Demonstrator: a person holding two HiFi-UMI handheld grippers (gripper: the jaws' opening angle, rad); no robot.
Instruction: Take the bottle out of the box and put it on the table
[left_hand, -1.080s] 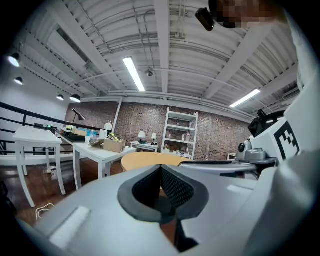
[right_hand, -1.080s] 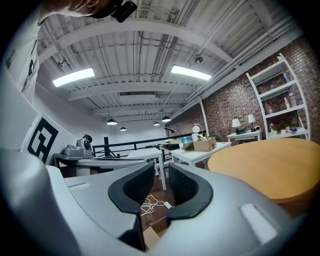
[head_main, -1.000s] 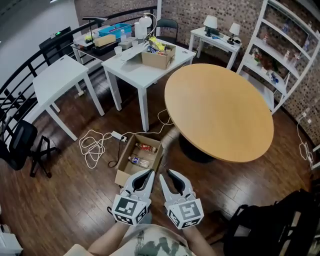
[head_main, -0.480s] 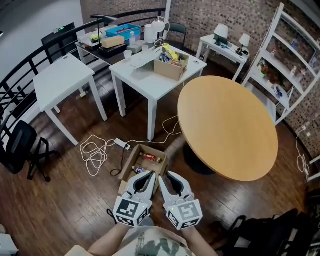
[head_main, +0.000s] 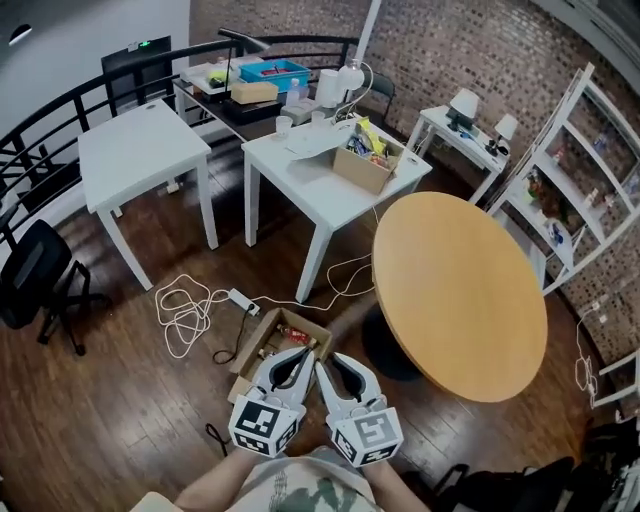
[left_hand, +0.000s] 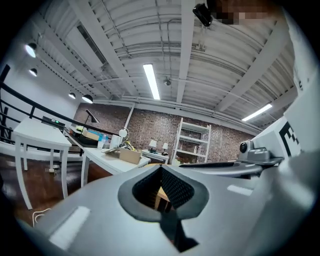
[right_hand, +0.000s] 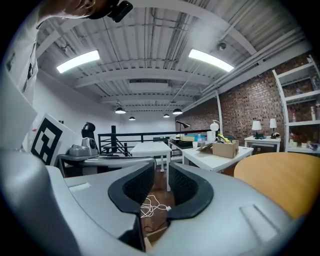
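Two grey plastic claws are held side by side above an open brown cardboard box (head_main: 250, 352) on the dark wooden plank floor (head_main: 120, 400), in which a small red-labelled bottle (head_main: 297, 332) is seen lying. The left claw (head_main: 290, 360) is empty, its ribbed black pads (left_hand: 175, 187) drawn together at the tips. The right claw (head_main: 338, 364) is set narrowly apart on nothing, near a round tan wooden bench (head_main: 460, 290).

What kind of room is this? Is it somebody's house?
It is probably a workroom or office loft, not a home. There are plain white tables, a brick wall with white storage shelves against it, and a black railing along the open edge.
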